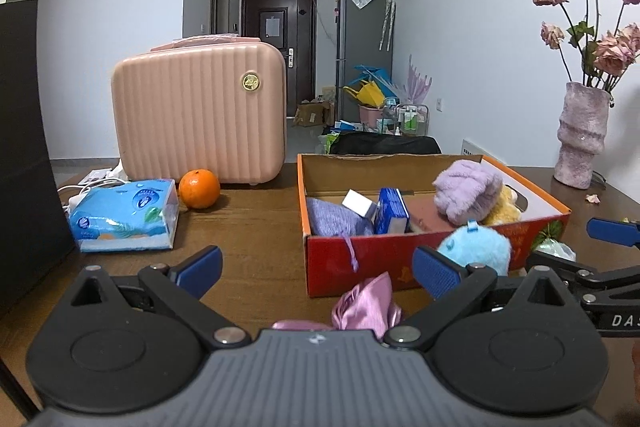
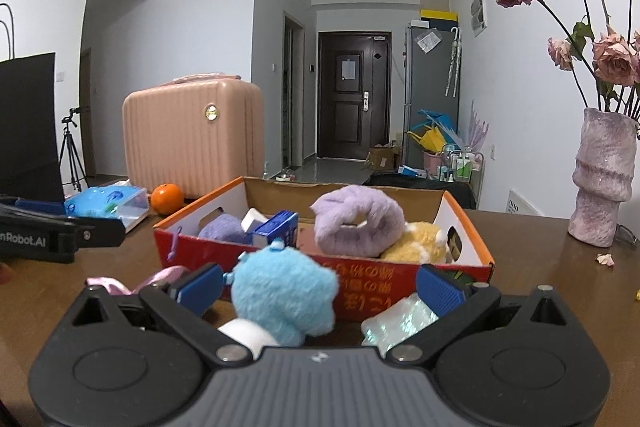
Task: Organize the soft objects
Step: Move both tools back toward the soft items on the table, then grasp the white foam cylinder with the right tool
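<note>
Your right gripper (image 2: 320,293) is spread around the blue plush toy (image 2: 282,301) on the counter (image 2: 540,267), just before the cardboard box (image 2: 400,277). It's light and squashy; pinch its middle. Left gripper (image 1: 316,273) gapes above the pink satin pouch (image 1: 370,303).

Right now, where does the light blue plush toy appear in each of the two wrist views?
Left wrist view: the light blue plush toy is at lower right, in front of the red cardboard box.
Right wrist view: the toy is at lower centre, between the open fingers of the right gripper.
Shared landmark: the pink suitcase.
</note>
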